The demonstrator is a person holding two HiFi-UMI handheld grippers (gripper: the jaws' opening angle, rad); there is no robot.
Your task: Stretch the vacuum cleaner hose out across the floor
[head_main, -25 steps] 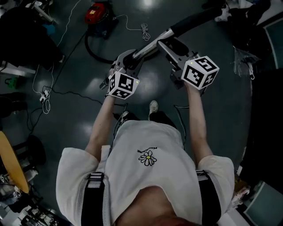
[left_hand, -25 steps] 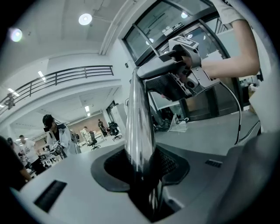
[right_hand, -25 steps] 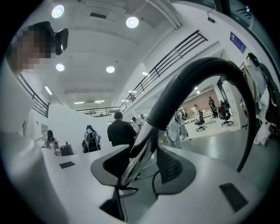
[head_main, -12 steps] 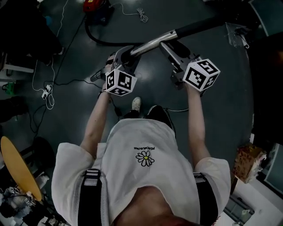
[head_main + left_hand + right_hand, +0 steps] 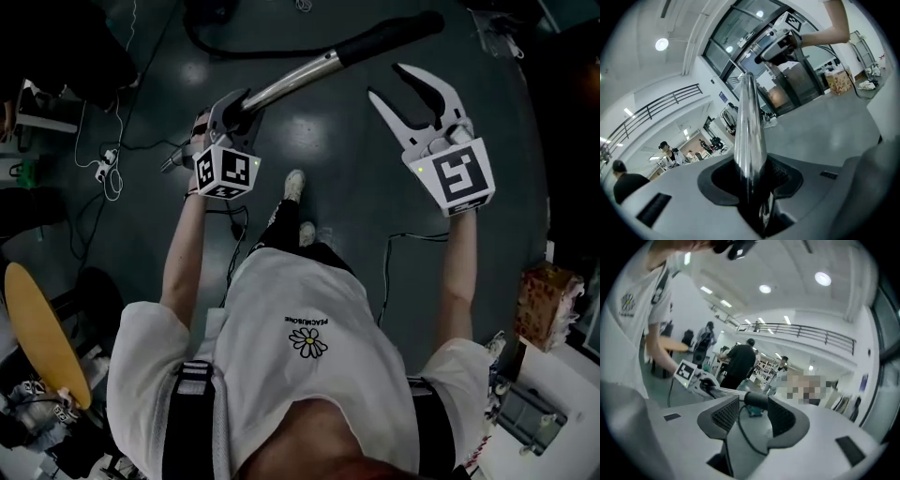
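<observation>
The vacuum's wand is a chrome tube (image 5: 291, 80) that ends in a black cuff (image 5: 394, 36). It slants up to the right above the dark floor. My left gripper (image 5: 236, 105) is shut on the tube's lower part, and the tube (image 5: 749, 122) runs straight out between its pads in the left gripper view. The black hose (image 5: 225, 45) curves over the floor at the top. My right gripper (image 5: 389, 82) is open to the right of the wand, apart from it, with nothing between its fingers. The right gripper view has the black cuff (image 5: 755, 400) beyond its parted pads.
White and black cables (image 5: 111, 173) lie on the floor at the left. A yellow round board (image 5: 33, 337) leans at the lower left and a patterned box (image 5: 544, 305) stands at the right. My shoe (image 5: 295, 183) is below the wand. People stand in the background (image 5: 740, 359).
My right gripper has let go of the wand and swung out to the right, open. The left gripper has carried the wand a little left and forward.
</observation>
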